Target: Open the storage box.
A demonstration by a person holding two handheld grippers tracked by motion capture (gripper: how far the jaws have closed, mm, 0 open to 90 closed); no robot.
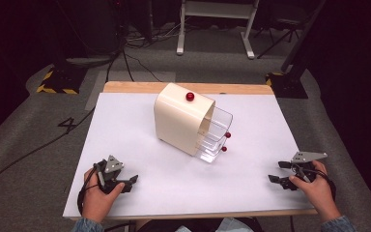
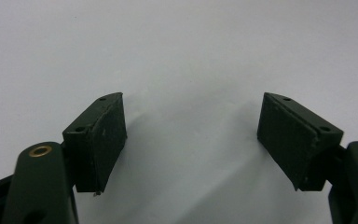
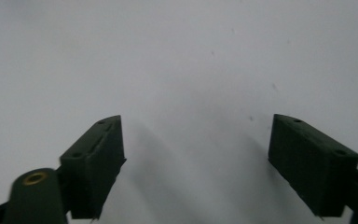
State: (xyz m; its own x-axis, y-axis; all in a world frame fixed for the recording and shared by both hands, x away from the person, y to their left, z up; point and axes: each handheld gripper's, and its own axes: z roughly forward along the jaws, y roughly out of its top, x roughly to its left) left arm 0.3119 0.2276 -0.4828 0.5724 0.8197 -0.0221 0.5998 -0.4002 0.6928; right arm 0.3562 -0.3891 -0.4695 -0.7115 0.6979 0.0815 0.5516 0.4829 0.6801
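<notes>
Your left gripper rests near the bench's front left corner, held in your left hand, and its jaws stand wide apart with nothing between them. In the left gripper view, the left gripper looks down on bare white bench surface, the two dark pads well apart. Your right gripper sits near the front right corner in your right hand, its jaws also spread and empty. The right gripper view shows the right gripper over plain white surface, with only a few faint specks.

Toward the back middle of the bench stands a cream drawer cabinet, turned at an angle. Its clear drawers are pulled out toward the right edge, stepped one under another. A red knob sits on the cabinet's top, and two smaller red knobs show on the drawer fronts. Both grippers lie well apart from the cabinet, one on each side of it
</notes>
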